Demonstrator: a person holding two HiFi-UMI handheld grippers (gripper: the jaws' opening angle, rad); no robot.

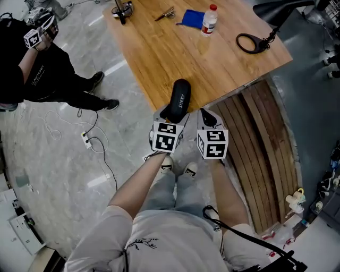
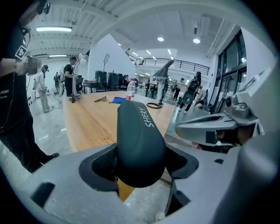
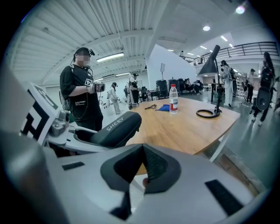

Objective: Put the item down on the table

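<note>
My left gripper (image 1: 171, 116) is shut on a black oblong case (image 1: 179, 100) printed SHERY. The case pokes forward over the near edge of the wooden table (image 1: 175, 53). In the left gripper view the case (image 2: 138, 140) fills the space between the jaws, with both pads pressed against its sides. My right gripper (image 1: 208, 119) hovers just to the right of the case at the table's edge. Its jaws (image 3: 142, 168) are shut with nothing between them. In the right gripper view the case (image 3: 116, 127) sits to the left, above the tabletop edge.
Far across the table stand a water bottle (image 1: 209, 20), a blue cloth (image 1: 191, 18), a small metal tool (image 1: 165, 14) and a black ring with a cable (image 1: 251, 42). A person in black (image 1: 37, 69) stands on the floor to the left. Wooden slats (image 1: 265, 154) lie right of the table.
</note>
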